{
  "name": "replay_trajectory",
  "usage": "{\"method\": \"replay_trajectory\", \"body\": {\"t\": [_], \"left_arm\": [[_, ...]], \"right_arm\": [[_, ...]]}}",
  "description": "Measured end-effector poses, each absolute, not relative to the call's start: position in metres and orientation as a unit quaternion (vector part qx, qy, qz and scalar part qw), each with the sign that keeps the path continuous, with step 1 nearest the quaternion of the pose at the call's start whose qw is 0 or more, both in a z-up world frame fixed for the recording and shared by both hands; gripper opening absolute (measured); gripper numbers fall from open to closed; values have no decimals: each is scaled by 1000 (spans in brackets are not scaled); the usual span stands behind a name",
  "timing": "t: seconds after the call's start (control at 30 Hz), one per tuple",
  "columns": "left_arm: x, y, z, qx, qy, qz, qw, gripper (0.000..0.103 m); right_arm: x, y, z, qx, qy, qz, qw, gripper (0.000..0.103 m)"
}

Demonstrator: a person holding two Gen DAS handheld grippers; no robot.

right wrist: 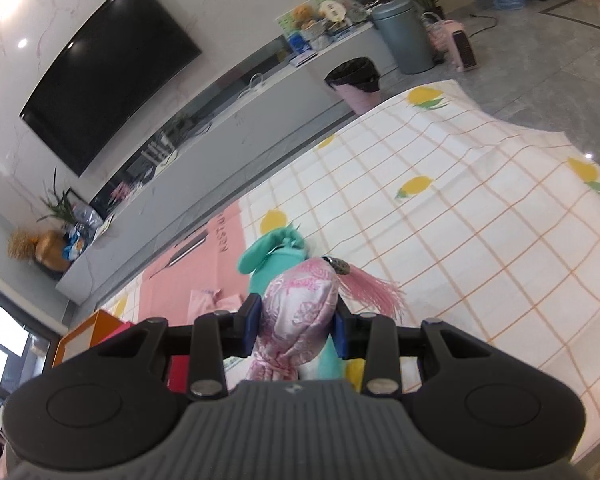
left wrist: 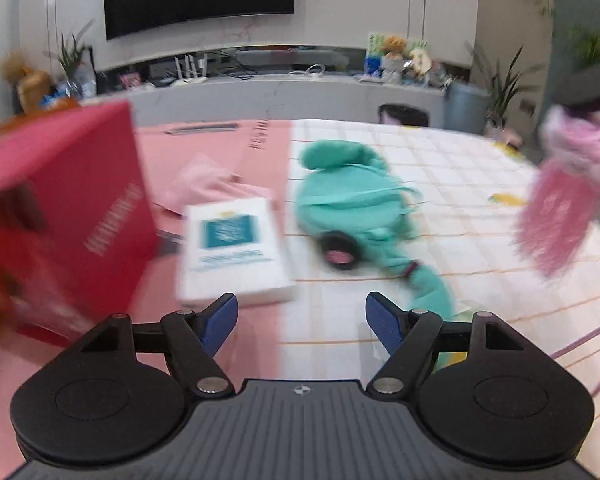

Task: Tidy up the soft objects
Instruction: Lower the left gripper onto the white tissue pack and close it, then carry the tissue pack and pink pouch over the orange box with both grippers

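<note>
Checked cloth [right wrist: 480, 240], cream with orange grid lines and yellow fruit prints, spreads ahead of and under both grippers. A pink sheet [left wrist: 228, 148] covers the ground ahead-left of the left jaws, its printed lettering too blurred to read.

Red box [left wrist: 72, 216] stands at the far left of the left jaws, tilted in the view and heavily blurred, with pale lettering down one face. An orange box [right wrist: 86, 334] shows left of the right jaws in the right wrist view.

Teal soft toy [left wrist: 352, 204] lies on the checked cloth straight ahead of the left jaws, slightly to their right, with a dark round patch at its near end. The right wrist view shows it just beyond the right jaws.

White pack [left wrist: 236, 252] with a teal label lies just ahead of the left jaws, slightly left, partly over the pink sheet. A pale pink cloth item [left wrist: 216, 184] lies beyond it.

Pink brocade pouch [right wrist: 300, 312] with a pink tassel sits between the right fingers, up off the cloth.

Left gripper [left wrist: 302, 316]: blue pads [left wrist: 224, 320] spread wide, nothing between them.

Right gripper [right wrist: 298, 326]: clamped on the pink brocade pouch, pads pressing both its sides.
</note>
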State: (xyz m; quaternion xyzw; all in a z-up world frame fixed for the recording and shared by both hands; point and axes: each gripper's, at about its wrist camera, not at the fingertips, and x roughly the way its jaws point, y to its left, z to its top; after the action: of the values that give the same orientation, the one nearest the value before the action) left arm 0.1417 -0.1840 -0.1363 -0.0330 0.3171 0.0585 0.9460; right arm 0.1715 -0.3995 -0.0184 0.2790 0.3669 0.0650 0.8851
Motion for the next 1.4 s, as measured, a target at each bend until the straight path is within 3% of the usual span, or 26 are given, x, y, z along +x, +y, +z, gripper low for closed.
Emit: {"method": "replay_trajectory", "body": {"t": [0.2, 0.53, 0.87, 0.93, 1.03, 1.4], "left_arm": [[137, -164, -110, -15, 318, 101, 942, 89], [206, -174, -119, -20, 364, 207, 908, 89], [230, -161, -131, -102, 365, 303, 874, 95], [230, -158, -132, -114, 359, 302, 876, 91], [228, -157, -132, -105, 356, 277, 887, 76], [169, -167, -126, -89, 372, 211, 899, 74]], "right_arm": [[168, -410, -16, 289, 361, 56, 885, 36], [170, -416, -22, 311, 369, 57, 874, 36], [176, -416, -29, 309, 379, 63, 870, 36], [176, -416, -29, 309, 379, 64, 870, 36], [177, -414, -29, 307, 380, 67, 870, 36], [181, -392, -35, 265, 411, 112, 865, 36]]}}
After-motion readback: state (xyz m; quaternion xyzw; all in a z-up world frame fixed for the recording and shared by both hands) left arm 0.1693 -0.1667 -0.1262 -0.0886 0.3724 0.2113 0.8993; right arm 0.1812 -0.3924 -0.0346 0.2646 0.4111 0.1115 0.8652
